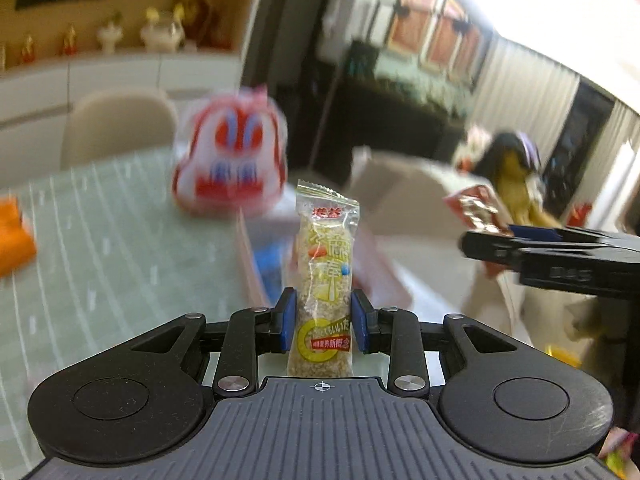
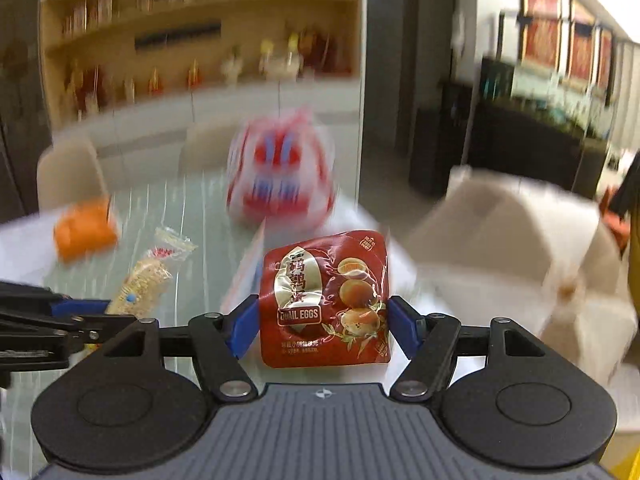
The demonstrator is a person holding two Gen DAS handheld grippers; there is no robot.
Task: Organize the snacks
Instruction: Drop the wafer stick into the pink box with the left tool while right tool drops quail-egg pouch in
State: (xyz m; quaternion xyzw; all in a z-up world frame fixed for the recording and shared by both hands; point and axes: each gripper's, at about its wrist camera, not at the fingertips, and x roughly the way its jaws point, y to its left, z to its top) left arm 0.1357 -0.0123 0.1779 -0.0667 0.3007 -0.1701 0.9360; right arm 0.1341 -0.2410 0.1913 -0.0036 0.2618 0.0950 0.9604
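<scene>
a clear-wrapped grain bar [image 1: 323, 280] is pinched upright in the left tongs [image 1: 323, 322], and a red quail egg pack [image 2: 325, 298] is pinched in the right tongs [image 2: 322, 326], both above the tabletop [image 1: 120, 248]. either slick wrapper could slip if swung quickly. a white box [image 2: 520, 220] is blurred; its contents cannot be told.

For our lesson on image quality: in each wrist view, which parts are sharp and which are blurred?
Left wrist view: the left claw and its grain bar are sharp, the red-and-white bag is smeared. Right wrist view: the right claw and quail eggs pack are crisp, the shelves streak.
</scene>
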